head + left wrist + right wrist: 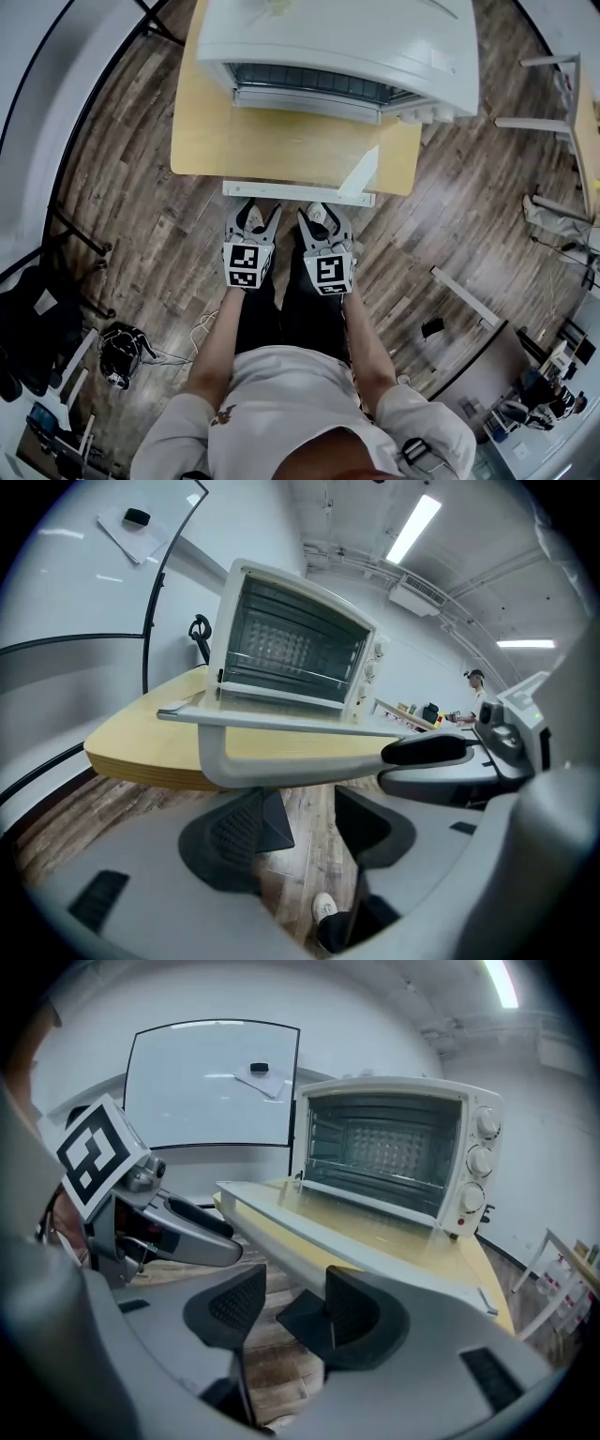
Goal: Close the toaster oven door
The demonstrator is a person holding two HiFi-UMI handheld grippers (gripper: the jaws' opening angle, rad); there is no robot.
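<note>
Head view: toaster oven (356, 37) sits at the far side of a wooden table (202, 141), its mouth facing the person. Its top is cut off by the frame edge. The door (281, 98) is open and folded down flat over the tabletop. Its long axis runs left-right, and its handle (298, 193) is at the near table edge. The door's glass is see-through, so the panel is hard to tell from the wood below it.

The left gripper (253, 211) and right gripper (323, 217) are side by side just under the handle. I cannot tell whether they touch it.

Left gripper view: the left gripper (305, 827) has its jaws apart, with only floor and a shoe between them. The handle (281, 771) is above the jaws, and the right gripper's body covers its right end.

Right gripper view: the right gripper (286, 1307) has its jaws moderately apart and holds nothing. The door edge (309, 1213) passes just above the right-hand pad. 3 knobs (480, 1159) are on the oven's right side. The oven interior is dim, with only rack lines visible.
</note>
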